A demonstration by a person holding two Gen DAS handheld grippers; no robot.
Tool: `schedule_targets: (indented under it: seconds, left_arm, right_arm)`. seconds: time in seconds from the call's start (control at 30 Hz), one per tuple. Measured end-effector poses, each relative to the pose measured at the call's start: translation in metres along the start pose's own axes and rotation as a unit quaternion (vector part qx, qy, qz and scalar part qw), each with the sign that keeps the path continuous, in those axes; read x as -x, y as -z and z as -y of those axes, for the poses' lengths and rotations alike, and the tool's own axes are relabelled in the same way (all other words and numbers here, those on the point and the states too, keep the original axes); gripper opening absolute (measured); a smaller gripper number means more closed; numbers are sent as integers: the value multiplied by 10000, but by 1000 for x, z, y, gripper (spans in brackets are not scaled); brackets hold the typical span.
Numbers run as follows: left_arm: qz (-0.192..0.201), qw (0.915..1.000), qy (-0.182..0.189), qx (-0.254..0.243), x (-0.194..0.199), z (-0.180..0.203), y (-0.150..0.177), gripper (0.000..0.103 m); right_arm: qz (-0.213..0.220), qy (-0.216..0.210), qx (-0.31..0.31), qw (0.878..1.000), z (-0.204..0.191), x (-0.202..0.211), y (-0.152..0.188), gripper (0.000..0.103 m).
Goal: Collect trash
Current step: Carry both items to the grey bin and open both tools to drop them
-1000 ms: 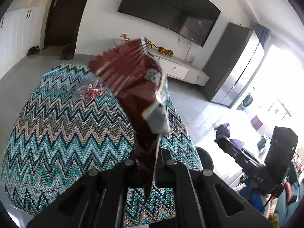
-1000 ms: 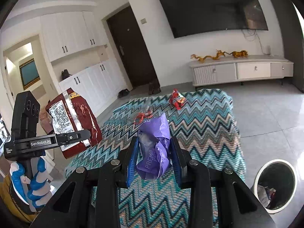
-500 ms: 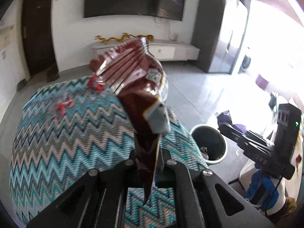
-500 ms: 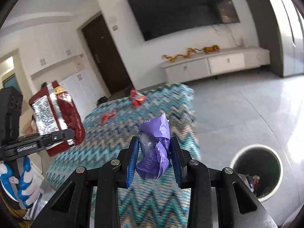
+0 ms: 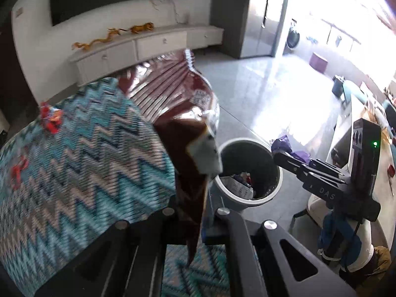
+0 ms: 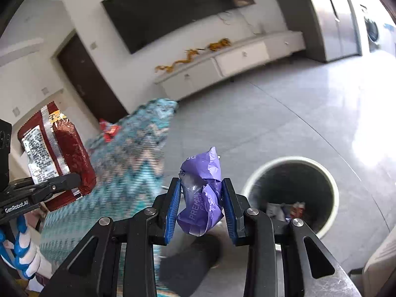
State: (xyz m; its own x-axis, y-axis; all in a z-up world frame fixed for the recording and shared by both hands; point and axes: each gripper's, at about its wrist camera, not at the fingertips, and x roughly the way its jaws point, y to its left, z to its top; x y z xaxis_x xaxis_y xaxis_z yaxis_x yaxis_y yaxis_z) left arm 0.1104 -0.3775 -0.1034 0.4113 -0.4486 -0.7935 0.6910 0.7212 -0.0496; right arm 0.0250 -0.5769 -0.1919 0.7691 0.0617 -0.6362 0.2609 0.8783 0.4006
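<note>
Both tools are loaded. The left gripper is clamped nearly flat on the lower edge of a dark red snack bag, which stands up from the jaws. The right gripper is closed to a narrow gap on a crumpled purple wrapper, squeezed between its blue pads.

The white bin stands on the grey floor just right of the zigzag-patterned cover, with some litter already at its bottom. Neither item appears to be over the opening: in the right wrist view the wrapper sits left of the rim, and in the left wrist view the bag overlaps only the near-left rim.

Risks, as judged from here:
- Early release. Either piece let go now would likely land on the floor or the cover.
- Drift. The bag is wide, light and held by one edge; it may flutter on release and catch the rim.
- Collision. Both tools are near the same small opening, so the grippers may knock together.
- Clinging. The wrapper is wedged between the pads and may hang on when the jaws part.

Red wrappers remain at the far end of the cover; blur makes their number uncertain, perhaps two or three.
</note>
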Motion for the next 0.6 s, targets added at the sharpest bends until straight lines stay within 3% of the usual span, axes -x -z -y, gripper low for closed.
schedule_targets:
  seconds: [0.27,0.6]
  left_arm:
    - [-415,9984,211,-309,-64,37,-17,5]
    - [-871,9933,444,-614,-134,78,-36,5]
  right_arm:
    - [-203,375,-528,9977,63,-27,12,34]
    - [-479,749,-862,9923,113,-59,18,35]
